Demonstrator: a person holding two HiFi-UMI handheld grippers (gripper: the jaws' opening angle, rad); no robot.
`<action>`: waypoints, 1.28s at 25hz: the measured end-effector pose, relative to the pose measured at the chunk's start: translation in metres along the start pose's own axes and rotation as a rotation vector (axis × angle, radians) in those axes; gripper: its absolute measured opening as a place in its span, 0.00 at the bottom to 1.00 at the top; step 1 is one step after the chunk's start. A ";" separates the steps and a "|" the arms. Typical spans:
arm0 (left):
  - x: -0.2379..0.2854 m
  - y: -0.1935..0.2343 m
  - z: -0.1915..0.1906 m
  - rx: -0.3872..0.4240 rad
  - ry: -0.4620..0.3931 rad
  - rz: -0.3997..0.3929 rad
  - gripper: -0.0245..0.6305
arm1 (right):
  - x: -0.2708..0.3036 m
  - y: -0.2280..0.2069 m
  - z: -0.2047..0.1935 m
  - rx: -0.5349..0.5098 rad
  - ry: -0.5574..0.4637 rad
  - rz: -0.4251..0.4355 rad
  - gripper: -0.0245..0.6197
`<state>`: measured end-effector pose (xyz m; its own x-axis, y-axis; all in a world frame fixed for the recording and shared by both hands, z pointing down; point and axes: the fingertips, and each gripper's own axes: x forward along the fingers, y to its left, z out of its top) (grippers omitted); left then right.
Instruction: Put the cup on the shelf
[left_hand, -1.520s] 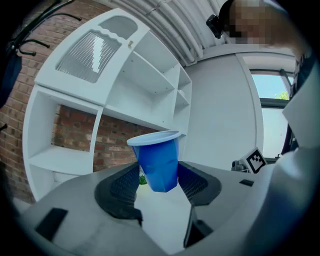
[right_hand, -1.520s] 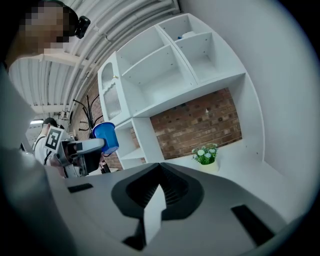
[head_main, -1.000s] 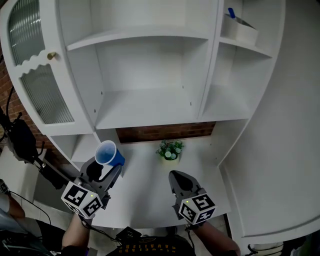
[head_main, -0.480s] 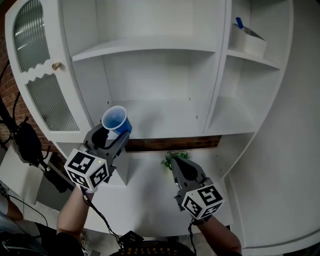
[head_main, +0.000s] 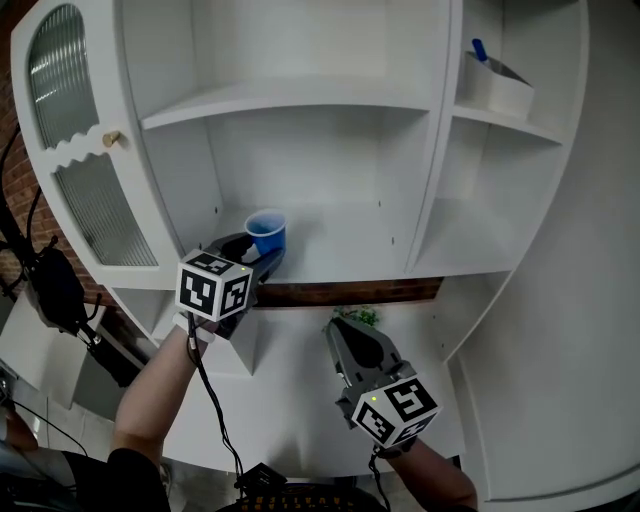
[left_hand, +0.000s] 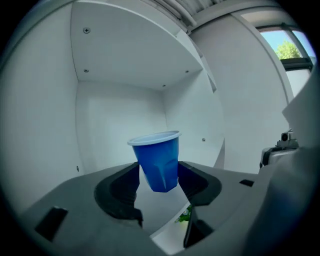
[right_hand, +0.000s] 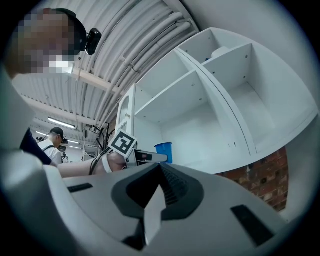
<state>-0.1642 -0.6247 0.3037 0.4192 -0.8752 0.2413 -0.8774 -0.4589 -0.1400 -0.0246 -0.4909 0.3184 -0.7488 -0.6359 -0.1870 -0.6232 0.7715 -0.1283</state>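
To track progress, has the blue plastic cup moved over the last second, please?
Yes: the blue plastic cup rose from below the white shelf to its level.
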 end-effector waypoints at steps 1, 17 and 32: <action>0.003 0.001 0.000 0.008 0.016 0.004 0.41 | -0.001 -0.001 0.000 0.001 0.000 -0.003 0.05; 0.031 -0.001 -0.015 0.105 0.224 0.042 0.41 | -0.023 -0.013 -0.015 0.055 0.010 -0.033 0.05; 0.031 0.001 -0.019 0.203 0.233 0.193 0.41 | -0.049 -0.011 -0.024 0.075 0.025 -0.057 0.05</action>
<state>-0.1564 -0.6495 0.3289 0.1656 -0.9012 0.4006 -0.8614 -0.3300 -0.3862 0.0132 -0.4687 0.3520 -0.7185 -0.6786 -0.1527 -0.6472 0.7327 -0.2104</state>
